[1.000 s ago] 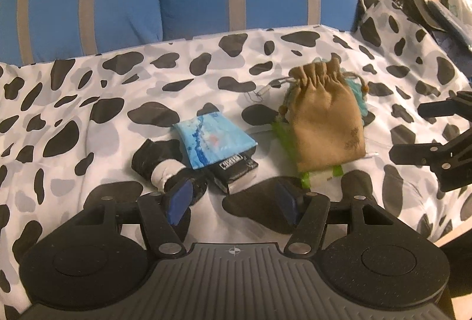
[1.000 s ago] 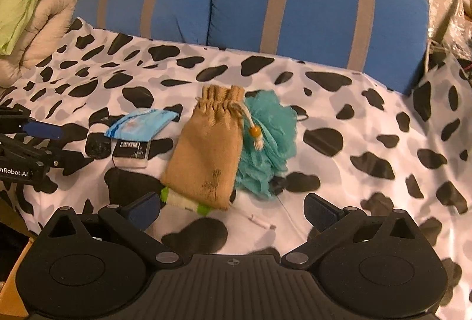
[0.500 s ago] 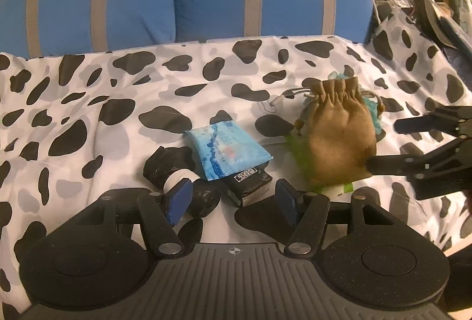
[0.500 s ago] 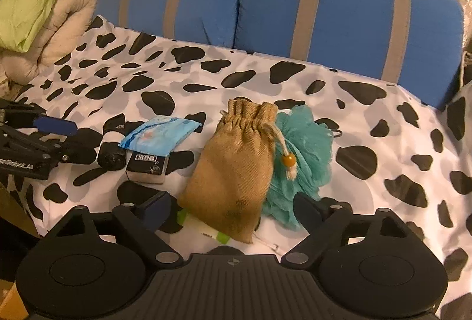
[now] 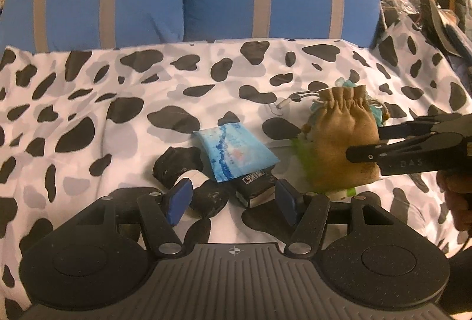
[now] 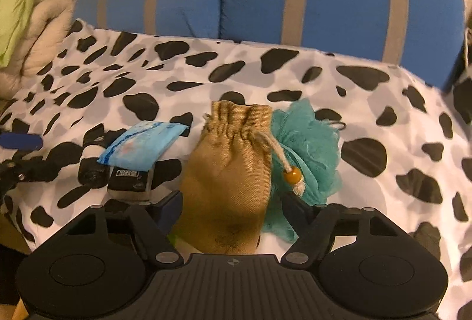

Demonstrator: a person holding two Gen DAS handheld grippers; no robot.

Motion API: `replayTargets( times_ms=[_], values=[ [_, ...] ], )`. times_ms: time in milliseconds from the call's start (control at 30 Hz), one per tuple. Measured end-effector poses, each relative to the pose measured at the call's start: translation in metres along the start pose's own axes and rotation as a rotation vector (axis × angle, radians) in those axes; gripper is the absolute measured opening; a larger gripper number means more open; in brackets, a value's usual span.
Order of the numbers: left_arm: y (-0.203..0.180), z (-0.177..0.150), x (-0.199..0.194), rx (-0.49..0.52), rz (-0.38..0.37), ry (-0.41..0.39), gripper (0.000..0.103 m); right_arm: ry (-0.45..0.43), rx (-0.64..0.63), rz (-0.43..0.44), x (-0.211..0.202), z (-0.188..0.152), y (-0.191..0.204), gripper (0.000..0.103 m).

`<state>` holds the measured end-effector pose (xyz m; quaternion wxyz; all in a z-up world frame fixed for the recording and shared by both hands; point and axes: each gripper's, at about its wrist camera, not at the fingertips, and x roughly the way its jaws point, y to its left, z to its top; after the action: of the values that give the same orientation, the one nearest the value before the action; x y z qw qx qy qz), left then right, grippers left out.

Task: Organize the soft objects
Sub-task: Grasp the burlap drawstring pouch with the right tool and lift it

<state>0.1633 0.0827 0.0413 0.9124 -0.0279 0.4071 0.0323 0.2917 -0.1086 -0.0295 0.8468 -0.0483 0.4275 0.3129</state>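
Two grippers at work | right gripper (image 6: 231,209) – jaws have just been closing around the tan pouch (image 6: 228,178), not pinching yet | left gripper (image 5: 233,202) – open, holds nothing, near the blue packet (image 5: 236,153) | all things sit mid spotted blanket (image 5: 88,113), toward its front edge | nothing sorted yet – almost all left

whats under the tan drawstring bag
The tan drawstring bag lies partly over a teal mesh pouf on one side, and something green and white pokes out beneath its bottom edge. The rest of what it covers is hidden.
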Motion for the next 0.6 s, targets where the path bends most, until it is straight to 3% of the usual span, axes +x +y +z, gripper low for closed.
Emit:
replayTargets(
  times_ms=[167,267,333,400,433,600],
  values=[
    [0.003,0.000,0.000,-0.004,-0.002,0.003,0.061,0.005,-0.005,-0.022,0.009,0.001,-0.001,0.067],
    [0.003,-0.001,0.000,0.000,0.002,0.003,0.061,0.009,-0.021,-0.045,0.009,-0.001,0.001,0.049],
    [0.004,-0.002,0.000,-0.002,0.000,-0.001,0.061,0.010,-0.040,-0.062,0.007,-0.001,0.004,0.027],
    [0.003,-0.002,0.000,0.005,-0.007,-0.007,0.061,0.006,-0.061,-0.078,0.002,0.001,0.008,0.019],
    [0.002,-0.003,-0.001,0.012,-0.007,-0.012,0.061,-0.002,-0.062,-0.066,-0.003,0.002,0.009,0.009],
    [-0.002,-0.005,-0.004,0.046,0.003,-0.030,0.061,-0.069,-0.034,-0.013,-0.030,0.009,0.010,0.007]
  ],
)
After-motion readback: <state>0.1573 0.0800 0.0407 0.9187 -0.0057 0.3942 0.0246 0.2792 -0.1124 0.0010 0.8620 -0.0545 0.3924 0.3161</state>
